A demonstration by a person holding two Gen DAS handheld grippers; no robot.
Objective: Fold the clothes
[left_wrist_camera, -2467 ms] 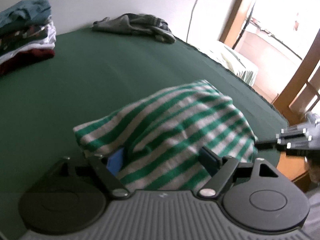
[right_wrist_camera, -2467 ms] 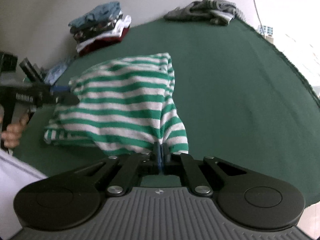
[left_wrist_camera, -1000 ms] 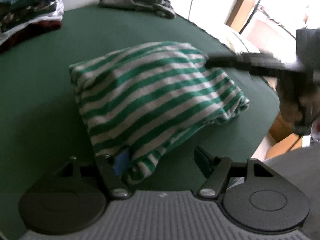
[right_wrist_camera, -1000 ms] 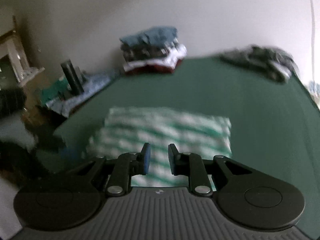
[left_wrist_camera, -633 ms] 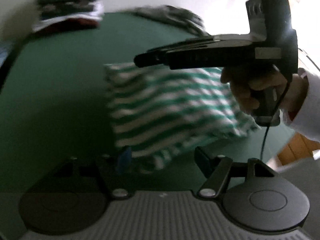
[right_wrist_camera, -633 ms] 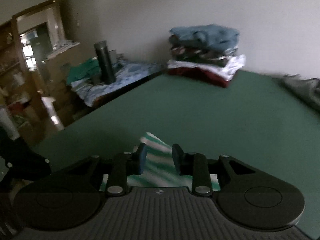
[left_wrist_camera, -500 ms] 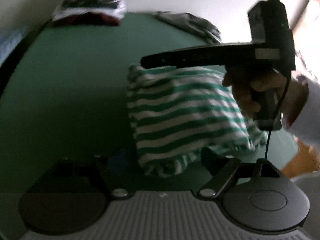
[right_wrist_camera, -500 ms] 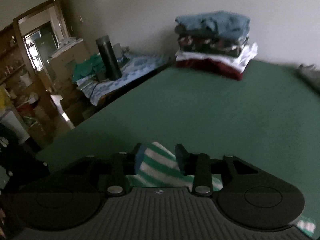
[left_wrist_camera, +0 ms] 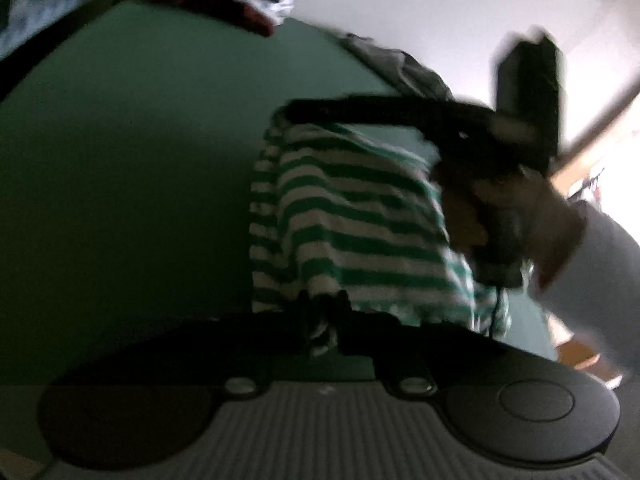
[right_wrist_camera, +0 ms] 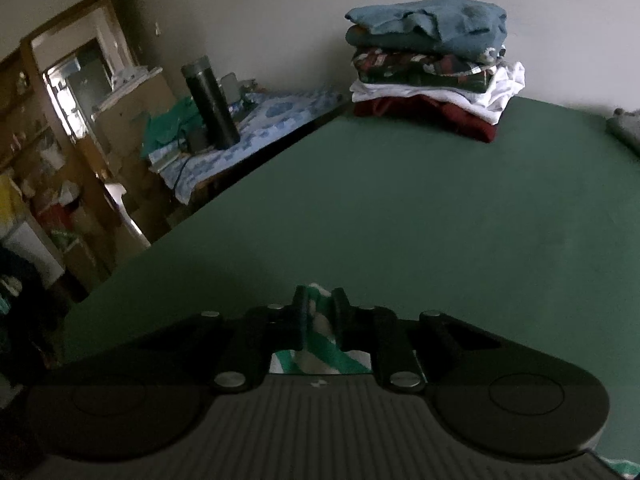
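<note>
Pinching the striped garment [left_wrist_camera: 352, 216] at two corners, left gripper [left_wrist_camera: 324, 320] clamped, right gripper [right_wrist_camera: 320, 312] closing on cloth, next carrying it toward the folded stack [right_wrist_camera: 432, 68]

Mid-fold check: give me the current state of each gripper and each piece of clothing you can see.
left gripper: shut on the striped shirt's near edge.
right gripper: jaws closing, striped cloth between them.
striped shirt: folded, on the green table.
stack of clothes: folded, piled.
grey garment: crumpled, unfolded.

striped garment [left_wrist_camera: 352, 216]: knit cloth | table cover [right_wrist_camera: 400, 200]: matt green cloth
</note>
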